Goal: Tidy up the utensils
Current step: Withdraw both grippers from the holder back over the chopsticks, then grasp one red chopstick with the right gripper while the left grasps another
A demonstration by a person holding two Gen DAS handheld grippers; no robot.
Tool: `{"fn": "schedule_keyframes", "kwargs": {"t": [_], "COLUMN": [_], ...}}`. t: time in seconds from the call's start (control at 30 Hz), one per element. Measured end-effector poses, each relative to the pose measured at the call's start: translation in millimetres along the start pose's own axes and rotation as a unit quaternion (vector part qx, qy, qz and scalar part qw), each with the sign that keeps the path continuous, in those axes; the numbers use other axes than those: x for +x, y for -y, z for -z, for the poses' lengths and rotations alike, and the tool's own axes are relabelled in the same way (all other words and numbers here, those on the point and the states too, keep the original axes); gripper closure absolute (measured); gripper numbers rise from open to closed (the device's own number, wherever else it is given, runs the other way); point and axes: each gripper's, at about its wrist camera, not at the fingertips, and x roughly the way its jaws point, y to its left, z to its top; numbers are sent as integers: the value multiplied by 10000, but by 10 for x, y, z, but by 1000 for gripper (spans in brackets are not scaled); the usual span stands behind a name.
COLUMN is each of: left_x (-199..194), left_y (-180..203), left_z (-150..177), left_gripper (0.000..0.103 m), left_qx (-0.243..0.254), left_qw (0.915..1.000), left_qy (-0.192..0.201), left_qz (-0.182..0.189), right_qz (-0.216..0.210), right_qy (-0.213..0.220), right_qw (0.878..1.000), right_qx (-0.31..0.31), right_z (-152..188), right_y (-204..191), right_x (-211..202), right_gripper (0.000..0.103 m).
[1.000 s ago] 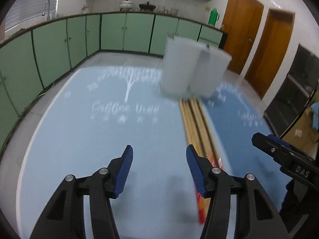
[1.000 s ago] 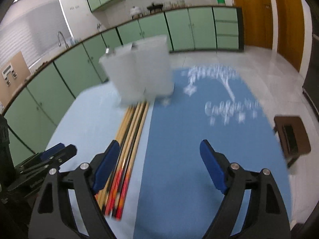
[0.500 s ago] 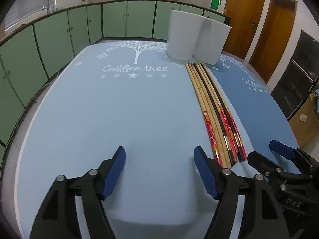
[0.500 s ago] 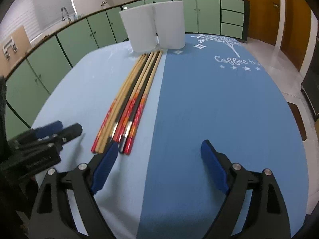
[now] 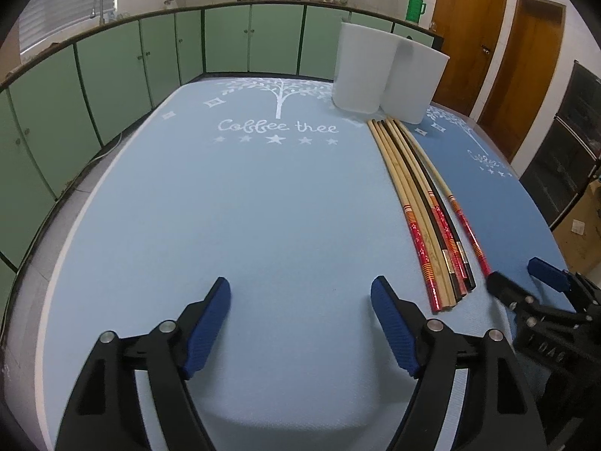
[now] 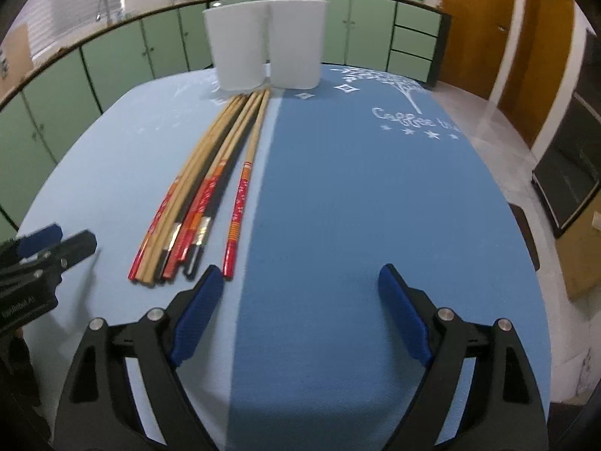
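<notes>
We see both hand-held grippers over a counter covered by two mats, a light blue mat (image 5: 233, 203) on the left and a darker blue mat (image 6: 360, 195) on the right, each printed with a white tree and "Coffee tree". The left hand-held gripper (image 5: 300, 323) hangs over the light mat, released, jaws opening, nothing between the blue pads, only bare mat. The right hand-held gripper (image 6: 296, 312) sits over the darker mat, also released with nothing between its pads, though the jaws are closing a bit; its left fingertip is just beside the near ends of the chopsticks, and we cannot tell if it touches.

The chopsticks (image 5: 424, 203) lie flat in a bundle along the seam of the two mats, mostly on the light one, thin tips pointing at the containers, thick red and black patterned ends toward us. One red-ended stick (image 6: 240, 195) lies slightly apart on the right side of the bundle. Two white containers (image 6: 263, 45) stand upright side by side, touching, at the far end of the mats, just beyond the chopstick tips. We cannot see inside them.

From the left view the right gripper shows at the lower right edge, near the thick ends of the sticks. Green cabinets (image 5: 112, 75) curve around behind, wooden doors (image 5: 499, 45) at the right.
</notes>
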Motion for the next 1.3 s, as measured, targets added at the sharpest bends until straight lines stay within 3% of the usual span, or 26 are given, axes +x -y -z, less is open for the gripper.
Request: {"fn": "schedule_keyframes", "kwargs": {"t": [0.17, 0.37, 0.43, 0.47, 0.93, 1.3], "left_x": [16, 34, 30, 30, 21, 73], "left_y": [17, 49, 57, 63, 445, 497], "left_z": [-18, -36, -36, -37, 14, 11], "left_gripper": [26, 26, 26, 26, 26, 24], "left_qx": [-47, 4, 13, 17, 407, 363], "left_qw": [10000, 10000, 10000, 10000, 9987, 9992], "left_qy": [30, 27, 35, 37, 23, 34], "left_qz": [-37, -54, -29, -21, 315, -147], "right_qz": [-340, -414, -470, -494, -439, -463], "right_qy": [93, 24, 23, 23, 81, 102], "right_qw": [9993, 9985, 9982, 9980, 9990, 9989], "right_qx": [-152, -370, -371, -382, -11, -10], "right_z": [-2, -38, -43, -42, -14, 7], "right_y": [-78, -217, -230, -234, 106, 121], "right_x": [-45, 25, 25, 27, -13, -23], "right_gripper": [35, 69, 92, 97, 98, 98]}}
